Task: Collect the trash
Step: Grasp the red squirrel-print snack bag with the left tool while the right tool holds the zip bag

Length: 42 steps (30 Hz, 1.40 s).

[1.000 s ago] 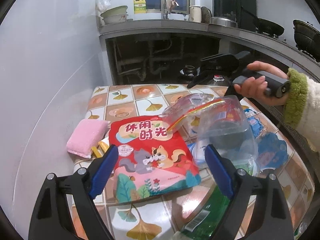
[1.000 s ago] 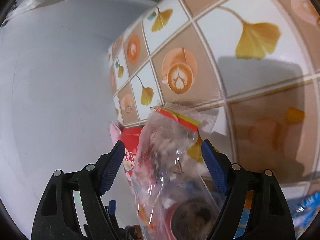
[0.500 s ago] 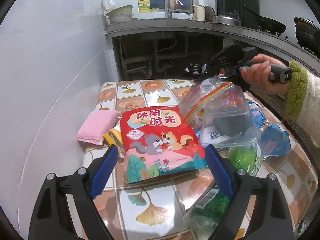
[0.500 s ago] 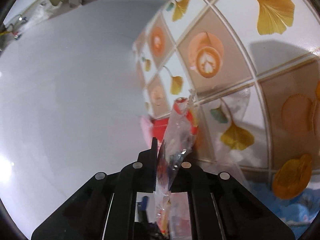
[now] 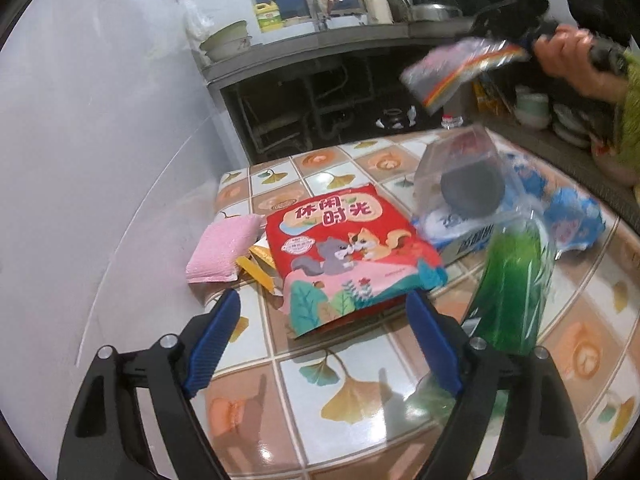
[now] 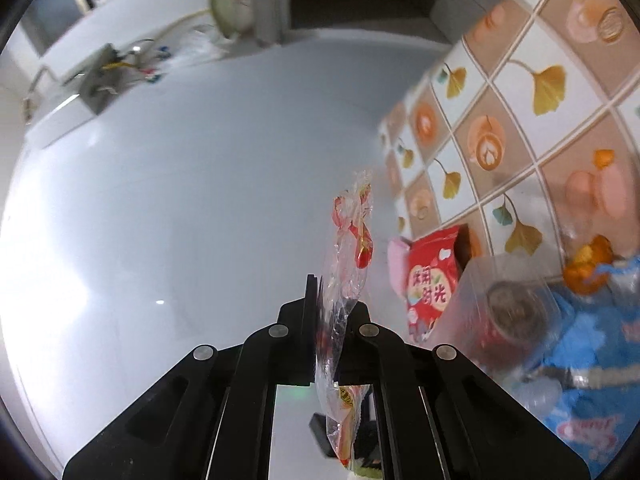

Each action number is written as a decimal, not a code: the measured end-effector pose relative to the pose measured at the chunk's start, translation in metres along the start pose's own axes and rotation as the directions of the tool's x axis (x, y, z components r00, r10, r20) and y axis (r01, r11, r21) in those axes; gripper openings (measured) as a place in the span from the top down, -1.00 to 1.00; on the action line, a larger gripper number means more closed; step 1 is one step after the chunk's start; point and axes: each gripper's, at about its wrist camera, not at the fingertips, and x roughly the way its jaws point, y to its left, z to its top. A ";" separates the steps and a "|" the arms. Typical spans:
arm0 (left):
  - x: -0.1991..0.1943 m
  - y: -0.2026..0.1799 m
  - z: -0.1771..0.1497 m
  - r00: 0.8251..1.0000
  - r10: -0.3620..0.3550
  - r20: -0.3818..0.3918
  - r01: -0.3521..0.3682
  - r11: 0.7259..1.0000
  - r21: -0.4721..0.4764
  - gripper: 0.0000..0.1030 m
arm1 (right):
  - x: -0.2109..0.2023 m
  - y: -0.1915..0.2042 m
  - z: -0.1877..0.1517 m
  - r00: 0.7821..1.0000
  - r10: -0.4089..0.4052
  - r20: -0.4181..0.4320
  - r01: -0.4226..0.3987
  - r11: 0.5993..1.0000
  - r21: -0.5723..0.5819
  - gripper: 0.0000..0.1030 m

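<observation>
Wrapper: a clear, crinkled plastic wrapper (image 6: pixel 347 280) with red and yellow print, flattened thin where it is held; from the left wrist view it (image 5: pixel 460 70) is blurred and shows a striped coloured edge, lifted well above the bench.
Right gripper: its (image 6: pixel 332 312) fingers are pressed together, pinching the wrapper, which sticks out beyond the tips and hangs down behind them.
Right hand: the hand (image 5: pixel 572 60) grips the black handle, high and far to the right of the left fingers, with a green fuzzy cuff at the wrist.
Left gripper: its (image 5: pixel 324 338) blue-padded fingers (image 5: pixel 216 334) are spread wide with nothing between them, held above the bench.
Ahead of the left fingers: a red snack bag (image 5: pixel 348 256) with cartoon squirrels lies flat; a pink sponge (image 5: pixel 224 248) sits to its left, touching yellow scraps (image 5: pixel 256 268).
By the right finger: a green bottle (image 5: pixel 516 280), a clear plastic tub (image 5: pixel 464 176) and blue packaging (image 5: pixel 572 216) lie crowded together.
Bench: the bench (image 5: pixel 348 392) is tiled with gingko leaves and coffee cups.
Room: a pale wall to the left, a counter with bowls (image 5: pixel 226 42) and a yellow jug (image 5: pixel 267 16) under a window.
</observation>
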 end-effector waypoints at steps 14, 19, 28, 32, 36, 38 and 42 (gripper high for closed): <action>0.022 0.005 -0.001 0.998 0.018 -0.053 -0.012 0.993 0.121 -0.23 | -0.053 -0.030 -0.030 0.996 0.049 0.075 -0.050 0.999 0.015 0.92; 0.035 -0.004 -0.004 0.994 0.018 -0.103 0.005 0.977 0.215 -0.22 | -0.059 -0.035 -0.033 0.996 0.056 0.070 -0.058 0.998 0.026 0.92; 0.058 -0.025 -0.014 0.983 0.137 -0.123 -0.072 0.900 0.431 -0.16 | -0.056 -0.046 -0.036 0.996 0.080 0.039 -0.082 0.996 0.041 0.92; 0.067 -0.041 -0.024 0.973 0.201 -0.113 -0.105 0.822 0.559 -0.03 | -0.058 -0.051 -0.036 0.996 0.086 0.038 -0.088 0.995 0.048 0.91; 0.071 -0.047 -0.032 0.969 0.226 -0.098 -0.120 0.780 0.614 0.10 | -0.062 -0.055 -0.037 0.995 0.086 0.043 -0.089 0.994 0.058 0.91; 0.070 -0.048 -0.034 0.968 0.237 -0.087 -0.132 0.769 0.626 0.28 | -0.065 -0.057 -0.038 0.995 0.084 0.045 -0.087 0.994 0.062 0.91; 0.065 -0.042 -0.033 0.971 0.227 -0.080 -0.132 0.780 0.611 0.43 | -0.069 -0.059 -0.042 0.995 0.084 0.049 -0.087 0.994 0.065 0.91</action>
